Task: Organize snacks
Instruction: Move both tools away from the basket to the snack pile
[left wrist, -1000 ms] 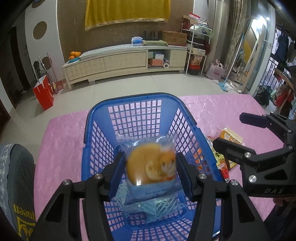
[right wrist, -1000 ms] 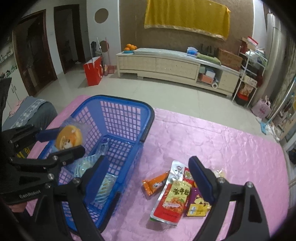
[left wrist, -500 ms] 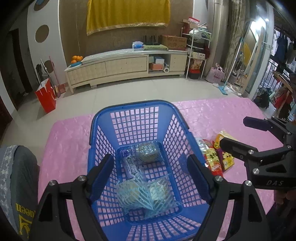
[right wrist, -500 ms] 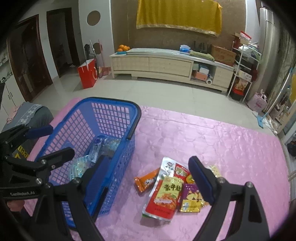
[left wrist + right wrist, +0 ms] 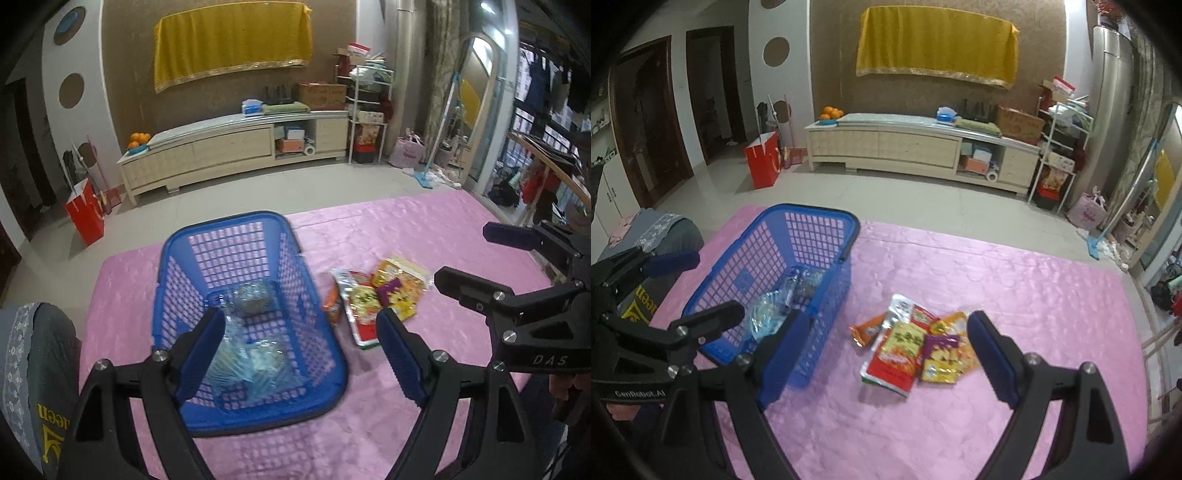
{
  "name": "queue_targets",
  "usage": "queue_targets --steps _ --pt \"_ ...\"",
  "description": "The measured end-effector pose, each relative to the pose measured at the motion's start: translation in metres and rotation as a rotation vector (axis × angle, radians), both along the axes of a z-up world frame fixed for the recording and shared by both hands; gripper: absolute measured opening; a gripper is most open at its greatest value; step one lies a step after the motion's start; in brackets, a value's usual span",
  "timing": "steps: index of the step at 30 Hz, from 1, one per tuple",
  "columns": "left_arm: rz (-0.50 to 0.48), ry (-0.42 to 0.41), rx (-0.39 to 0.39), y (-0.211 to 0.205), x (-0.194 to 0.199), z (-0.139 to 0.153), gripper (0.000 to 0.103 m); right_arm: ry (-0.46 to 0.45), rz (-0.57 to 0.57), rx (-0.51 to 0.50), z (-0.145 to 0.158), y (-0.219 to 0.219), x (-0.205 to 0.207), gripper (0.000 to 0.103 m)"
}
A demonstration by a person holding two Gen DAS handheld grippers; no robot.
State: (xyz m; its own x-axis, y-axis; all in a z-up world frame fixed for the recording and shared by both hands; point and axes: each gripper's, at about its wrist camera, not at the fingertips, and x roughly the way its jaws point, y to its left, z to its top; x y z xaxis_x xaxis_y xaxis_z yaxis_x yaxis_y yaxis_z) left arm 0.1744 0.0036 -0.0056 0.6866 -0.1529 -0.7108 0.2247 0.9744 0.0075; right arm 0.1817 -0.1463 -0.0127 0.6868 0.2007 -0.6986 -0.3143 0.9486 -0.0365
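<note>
The left claw (image 5: 301, 350) hangs above the blue plastic lattice basket (image 5: 325, 332), jaws wide apart with nothing between them. Clear-wrapped snack packs (image 5: 255, 354) lie on the basket's floor. The right claw (image 5: 886, 354) also stands wide and empty, over the pink quilted cloth covering the bench (image 5: 1015, 295). A loose pile of red, yellow and purple snack packets (image 5: 912, 347) lies on the cloth just beside the basket.

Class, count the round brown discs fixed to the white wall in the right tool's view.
3: one beside the brown wall, one lower near the brooms, one cut off at the top edge. Others may lie outside the frame.
</note>
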Motion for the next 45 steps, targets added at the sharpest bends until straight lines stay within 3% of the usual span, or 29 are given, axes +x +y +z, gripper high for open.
queue_targets --steps 10,20,25,42,45 --pt "-0.063 0.043 0.032 -0.063 -0.002 -0.015 0.082 0.012 -0.085 -0.021 -0.008 -0.056 -0.016 0.09" --pt "-0.06 0.127 0.07 -0.111 0.018 -0.056 0.082 0.097 -0.137 -0.014 -0.048 -0.102 -0.008 0.09" --pt "-0.056 0.21 0.094 -0.126 0.039 -0.086 0.082 0.153 -0.16 -0.014 -0.077 -0.117 0.005 0.09" --pt "-0.082 0.35 0.2 -0.139 0.11 -0.162 0.082 0.295 -0.194 -0.018 -0.153 -0.131 0.065 0.09" --pt "-0.106 0.35 0.221 -0.143 0.114 -0.166 0.075 0.309 -0.191 -0.018 -0.16 -0.128 0.069 0.09"
